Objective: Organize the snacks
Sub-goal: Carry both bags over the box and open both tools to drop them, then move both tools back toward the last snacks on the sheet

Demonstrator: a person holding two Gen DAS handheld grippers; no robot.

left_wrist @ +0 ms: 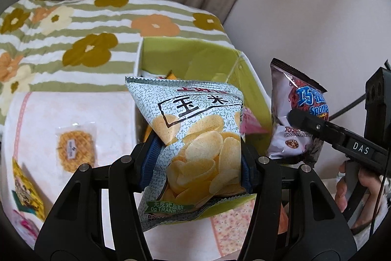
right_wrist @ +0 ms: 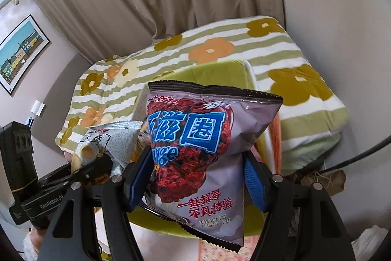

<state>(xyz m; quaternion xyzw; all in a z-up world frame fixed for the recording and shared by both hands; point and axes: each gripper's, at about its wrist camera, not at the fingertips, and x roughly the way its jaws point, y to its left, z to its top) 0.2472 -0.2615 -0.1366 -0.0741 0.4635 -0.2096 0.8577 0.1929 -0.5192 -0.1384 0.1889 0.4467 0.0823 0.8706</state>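
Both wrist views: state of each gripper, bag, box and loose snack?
left gripper: shut on corn chip bag
corn chip bag: held, upright, sealed
right gripper: shut on purple chocolate snack bag
purple chocolate snack bag: held, sealed
green box: open, holds snacks
waffle packet: flat on cloth

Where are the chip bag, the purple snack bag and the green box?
chip bag (left_wrist: 195, 138): left wrist view, middle of its printed front.
purple snack bag (right_wrist: 202, 151): right wrist view, centre of its front.
green box (left_wrist: 171, 55): left wrist view, inner back wall.
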